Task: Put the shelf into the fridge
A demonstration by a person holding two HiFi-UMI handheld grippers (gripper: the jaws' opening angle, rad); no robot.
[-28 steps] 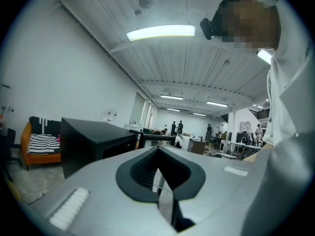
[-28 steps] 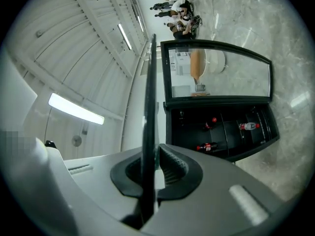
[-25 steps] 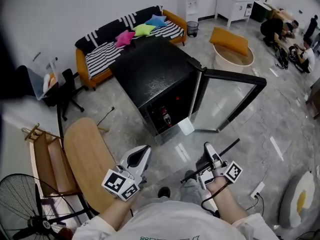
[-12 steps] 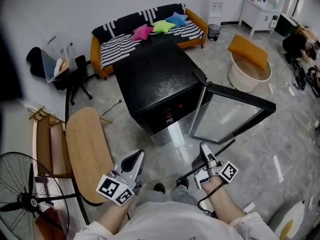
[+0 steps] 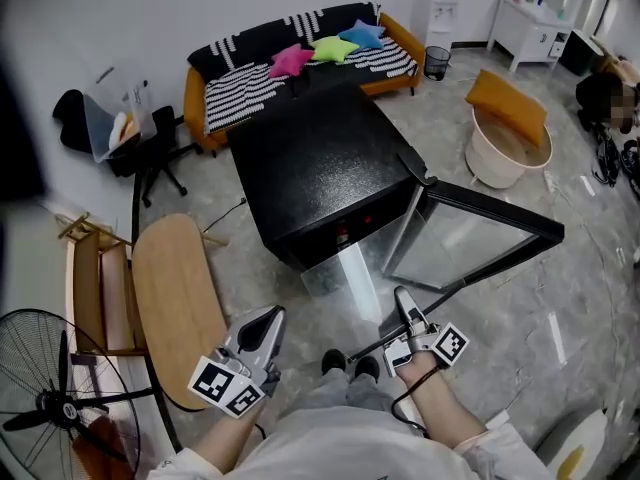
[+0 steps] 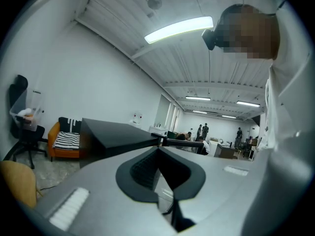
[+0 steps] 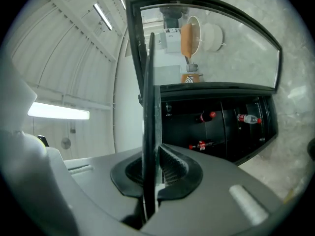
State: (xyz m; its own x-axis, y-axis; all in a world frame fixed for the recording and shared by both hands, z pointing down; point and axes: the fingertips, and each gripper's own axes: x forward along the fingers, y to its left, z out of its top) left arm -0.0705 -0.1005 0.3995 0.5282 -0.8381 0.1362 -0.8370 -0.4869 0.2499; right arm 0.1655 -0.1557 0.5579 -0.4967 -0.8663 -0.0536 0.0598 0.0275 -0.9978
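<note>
Starting at the left, a fan [image 5: 50,408] and an oval wooden table [image 5: 175,308] stood clear of the route. Next, the left gripper [image 5: 268,316] appeared clamped on the glass shelf [image 7: 149,82], whose other edge sat pinched in the right gripper [image 5: 402,298], probably so the pane rode level between the 2 hands. Just beyond it stood the black fridge [image 5: 320,168], its glass door [image 5: 490,210] swung wide to the right. Bottles [image 7: 246,118] inside might block the slot.
</note>
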